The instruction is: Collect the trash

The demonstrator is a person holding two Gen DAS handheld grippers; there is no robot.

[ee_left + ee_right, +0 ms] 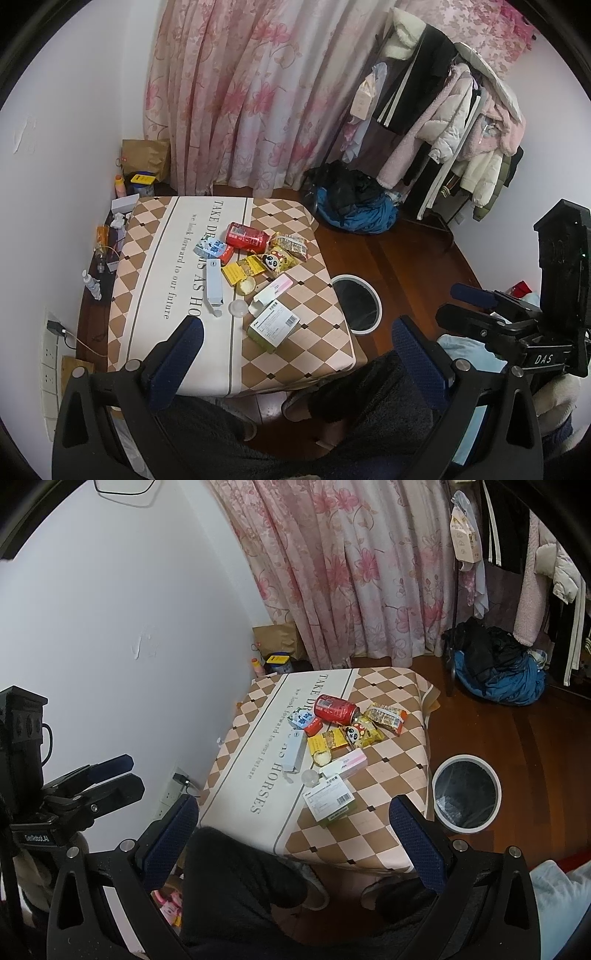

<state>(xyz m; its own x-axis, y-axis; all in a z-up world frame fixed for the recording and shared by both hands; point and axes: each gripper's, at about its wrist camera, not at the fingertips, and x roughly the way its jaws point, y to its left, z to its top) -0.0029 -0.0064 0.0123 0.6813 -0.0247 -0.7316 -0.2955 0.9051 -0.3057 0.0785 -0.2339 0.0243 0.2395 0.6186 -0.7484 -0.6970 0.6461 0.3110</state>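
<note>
A heap of trash lies on the checkered table: a red can, snack wrappers, a yellow packet, a long white-blue box, a pink-white box and a green-white box. A white bin with a black liner stands on the floor right of the table. My left gripper is open and empty, held above the table's near edge. My right gripper is open and empty; the can and bin show beyond it. It also shows in the left view.
A floral curtain hangs behind the table. A clothes rack stands at the right, with a blue-black bundle on the wooden floor. Bottles and a paper bag sit by the wall at left. The person's legs are below the grippers.
</note>
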